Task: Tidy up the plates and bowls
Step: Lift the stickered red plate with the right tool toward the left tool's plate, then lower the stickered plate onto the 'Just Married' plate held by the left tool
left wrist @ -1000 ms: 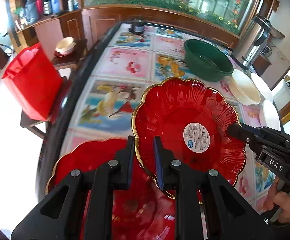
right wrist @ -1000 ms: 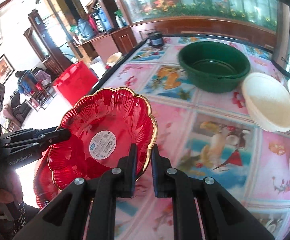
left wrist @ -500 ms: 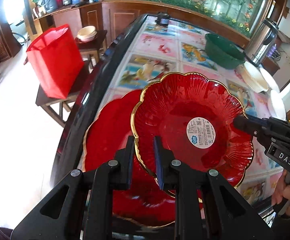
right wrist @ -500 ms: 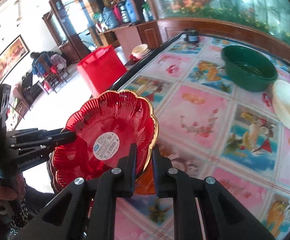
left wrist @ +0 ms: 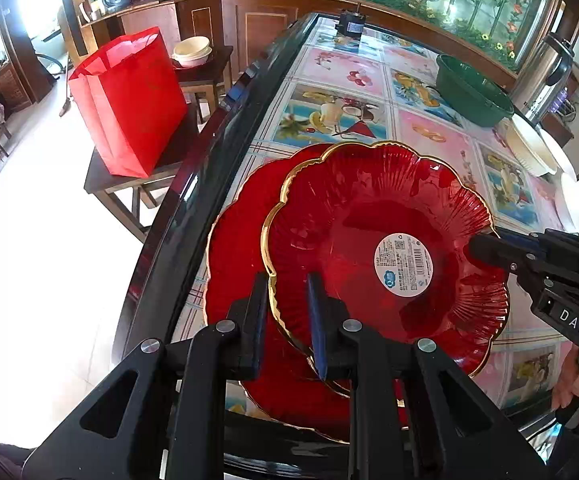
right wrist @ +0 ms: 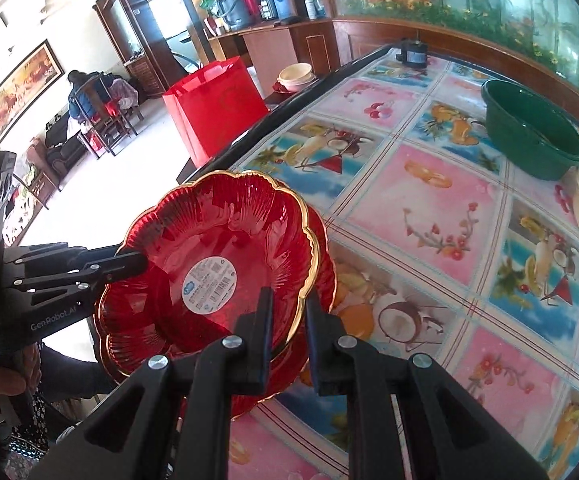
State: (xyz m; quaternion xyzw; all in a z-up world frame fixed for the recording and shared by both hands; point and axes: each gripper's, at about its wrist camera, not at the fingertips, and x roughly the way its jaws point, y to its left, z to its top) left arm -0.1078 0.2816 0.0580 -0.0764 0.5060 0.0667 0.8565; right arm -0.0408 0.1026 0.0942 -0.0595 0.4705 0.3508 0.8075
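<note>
Plate (left wrist: 369, 240) now over stack (left wrist: 241, 240).

Red plate (right wrist: 225, 248) between both grippers' fingers (right wrist: 263, 320)

Bright daylight throughout, blown out to white on the pale tiled floor (left wrist: 41, 280) left of the tongs. Glare streaks across the glossy scalloped red plate (left wrist: 385, 240). Strong fisheye curvature, dark vignette at corners.
</note>
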